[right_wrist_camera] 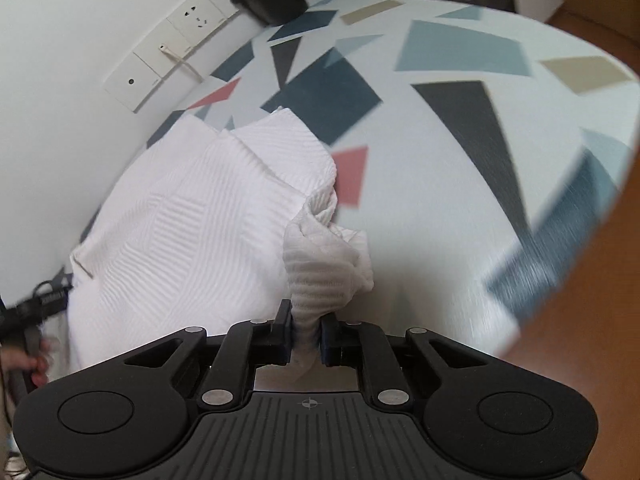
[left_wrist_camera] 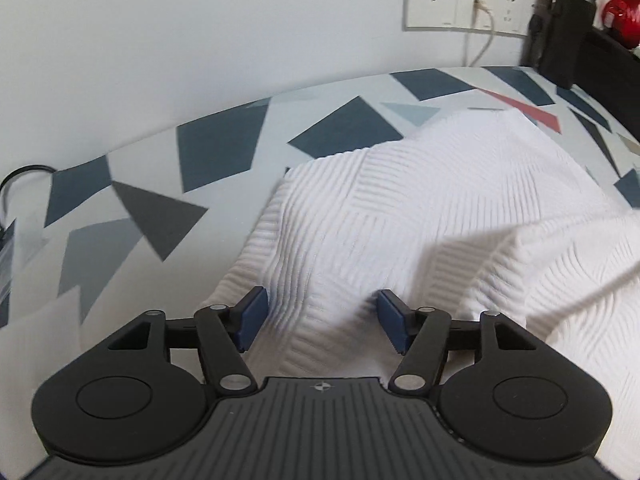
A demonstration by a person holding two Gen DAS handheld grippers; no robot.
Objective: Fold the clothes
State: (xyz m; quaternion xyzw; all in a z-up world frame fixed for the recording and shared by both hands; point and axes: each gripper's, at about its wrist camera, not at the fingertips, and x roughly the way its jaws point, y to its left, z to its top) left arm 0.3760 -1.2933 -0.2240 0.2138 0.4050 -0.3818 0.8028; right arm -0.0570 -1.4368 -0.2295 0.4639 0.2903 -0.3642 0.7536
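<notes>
A white ribbed garment (left_wrist_camera: 400, 208) lies on a table with a geometric-patterned cloth (left_wrist_camera: 168, 184). My left gripper (left_wrist_camera: 320, 316) is open, its blue pads on either side of the garment's near edge, holding nothing. In the right wrist view the same garment (right_wrist_camera: 188, 216) lies spread at the left. My right gripper (right_wrist_camera: 306, 332) is shut on a bunched part of the garment (right_wrist_camera: 328, 264) and lifts it off the tablecloth (right_wrist_camera: 440, 184).
A white wall socket panel (left_wrist_camera: 464, 0) with a plugged cable sits behind the table. A black object (left_wrist_camera: 560, 24) and a red item (left_wrist_camera: 620, 12) stand at the far right. The table's edge (right_wrist_camera: 568, 272) curves at right, over a wooden floor (right_wrist_camera: 600, 320). A black cable (left_wrist_camera: 16, 184) lies at left.
</notes>
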